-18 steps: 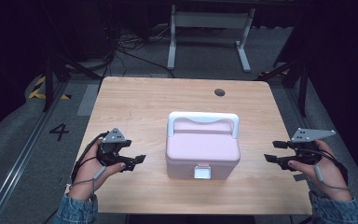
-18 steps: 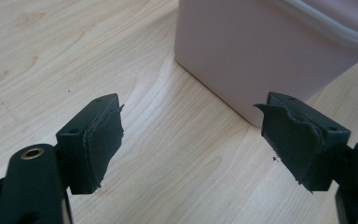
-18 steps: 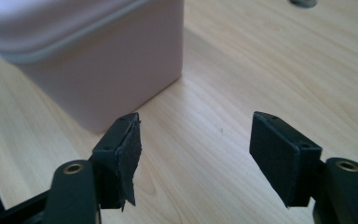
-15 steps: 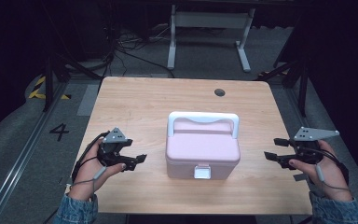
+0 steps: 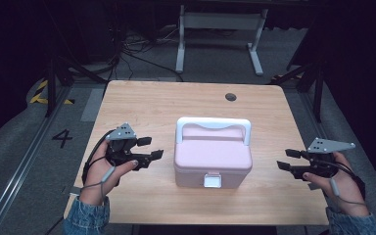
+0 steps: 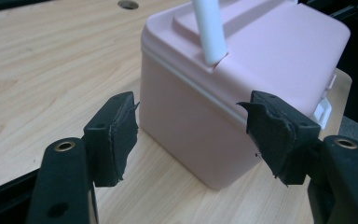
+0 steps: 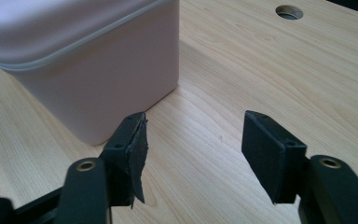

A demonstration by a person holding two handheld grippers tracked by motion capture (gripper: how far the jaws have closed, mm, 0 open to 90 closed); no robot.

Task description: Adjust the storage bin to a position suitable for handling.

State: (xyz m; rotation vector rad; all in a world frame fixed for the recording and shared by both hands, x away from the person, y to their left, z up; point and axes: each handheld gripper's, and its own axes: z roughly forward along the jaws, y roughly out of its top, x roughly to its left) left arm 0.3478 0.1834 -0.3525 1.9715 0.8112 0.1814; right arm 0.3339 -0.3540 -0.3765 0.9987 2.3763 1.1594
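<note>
The left gripper (image 5: 149, 148) hovers just above the tabletop with its two black jaws spread wide and nothing between them; in the left gripper view its torn foam pads (image 6: 116, 135) frame the near corner of the box without touching it. The right gripper (image 5: 288, 160) on the other side is likewise wide apart and empty, its pads (image 7: 270, 149) aimed at bare wood beside the box's lower corner. Each gripper sits near the box but clear of it, one on either flank.

Between them, at the middle of the pale wooden table (image 5: 142, 107), stands the pink rectangular plastic lunch box (image 5: 213, 159). Its lid is down, its white carrying handle (image 5: 213, 125) is raised across the back of the lid, and the small white latch (image 5: 212, 180) on the front wall faces the person and looks fastened.

As a judgement, the work is at its very start: the two grippers appear set to close in on the box, yet nothing has been grasped, lifted or unlatched. Everything remains to be done, whether that means releasing the latch, taking the handle or steadying the sides.

With the lid shut, what the box holds cannot be told. A round cable hole (image 5: 231, 96) lies in the table well behind the box.
</note>
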